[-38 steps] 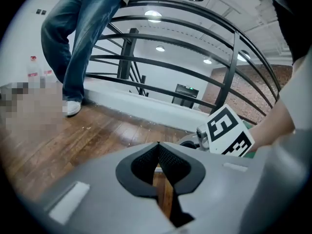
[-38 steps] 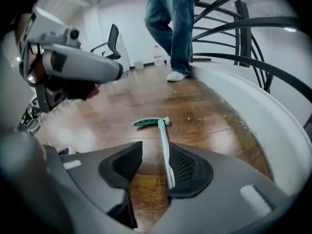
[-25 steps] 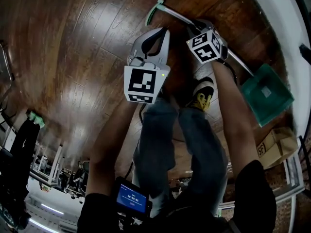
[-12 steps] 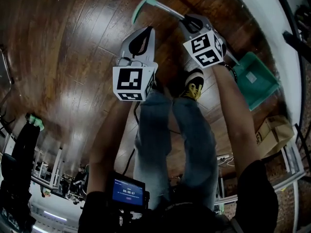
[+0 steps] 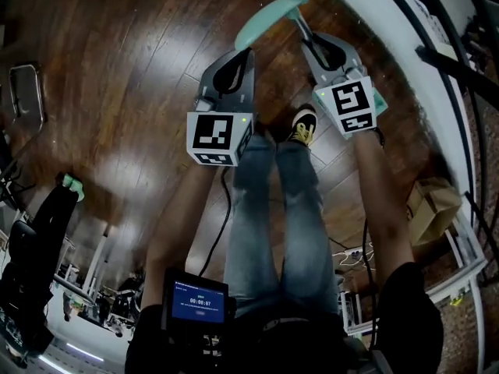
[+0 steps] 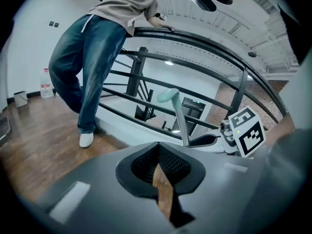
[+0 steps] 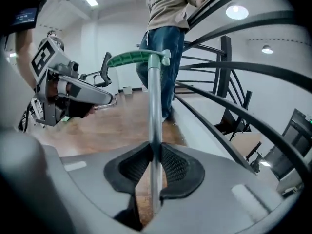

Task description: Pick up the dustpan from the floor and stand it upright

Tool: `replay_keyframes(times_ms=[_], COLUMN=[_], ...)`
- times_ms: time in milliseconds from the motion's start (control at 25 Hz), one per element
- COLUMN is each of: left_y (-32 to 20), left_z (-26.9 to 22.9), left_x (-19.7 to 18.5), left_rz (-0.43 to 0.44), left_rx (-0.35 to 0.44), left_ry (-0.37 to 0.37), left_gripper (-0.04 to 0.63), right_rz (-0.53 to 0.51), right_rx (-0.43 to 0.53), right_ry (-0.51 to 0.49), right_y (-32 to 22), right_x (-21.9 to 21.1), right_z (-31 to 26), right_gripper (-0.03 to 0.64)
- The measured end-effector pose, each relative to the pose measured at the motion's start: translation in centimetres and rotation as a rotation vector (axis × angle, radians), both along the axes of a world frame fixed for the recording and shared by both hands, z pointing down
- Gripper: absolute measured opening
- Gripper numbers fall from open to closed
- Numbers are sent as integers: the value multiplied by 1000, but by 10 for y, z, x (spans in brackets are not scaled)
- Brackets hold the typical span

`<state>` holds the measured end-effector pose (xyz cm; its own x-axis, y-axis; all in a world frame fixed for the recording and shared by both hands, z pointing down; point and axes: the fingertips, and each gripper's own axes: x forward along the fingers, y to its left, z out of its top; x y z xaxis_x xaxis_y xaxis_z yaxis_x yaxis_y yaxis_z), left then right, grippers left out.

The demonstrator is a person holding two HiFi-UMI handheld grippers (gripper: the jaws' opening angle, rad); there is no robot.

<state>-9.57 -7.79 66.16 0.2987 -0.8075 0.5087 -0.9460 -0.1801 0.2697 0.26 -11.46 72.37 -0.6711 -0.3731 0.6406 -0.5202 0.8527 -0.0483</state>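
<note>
Right gripper view, clearer than head view, shows right tongs (image 7: 155,161), just tightened, pinching dustpan pole (image 7: 154,106); left tongs (image 6: 158,156) pressed together.

We've got the dustpan handle (image 5: 269,18) betw. the jaws of the right gripper (image 5: 314,45), just closed in on it. Left gripper (image 5: 234,65) sits just left of it. Railing (image 6: 195,48) & a person (image 6: 92,57) behind, box (image 5: 431,209) on floor at right.

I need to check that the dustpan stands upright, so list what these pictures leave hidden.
- Pan: head view, only a green sliver shows beside the right gripper's marker cube.
- Pole's lower end: right gripper view, hidden under that gripper's own body.
- Whether the pan touches the floor: no view shows it.
</note>
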Motion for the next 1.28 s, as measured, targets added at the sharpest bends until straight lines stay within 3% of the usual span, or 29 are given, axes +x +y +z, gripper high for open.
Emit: replay_keyframes(times_ms=[320, 680, 1080, 1280], left_y=[-2, 9, 21, 25], left_z=[-62, -56, -58, -70], left_x=[1, 13, 12, -1], left_rz=[5, 40, 48, 50], left_rx=[30, 24, 5, 9], left_ry=[-18, -39, -63, -92], left_gripper=[20, 20, 20, 20], right_rz=[47, 13, -3, -27], right_rx=[58, 129, 70, 43], right_ry=[-130, -238, -229, -196], right_y=[0, 29, 23, 30], right_x=[6, -2, -18, -13], right_z=[-76, -87, -79, -74], right_gripper=[78, 80, 95, 166])
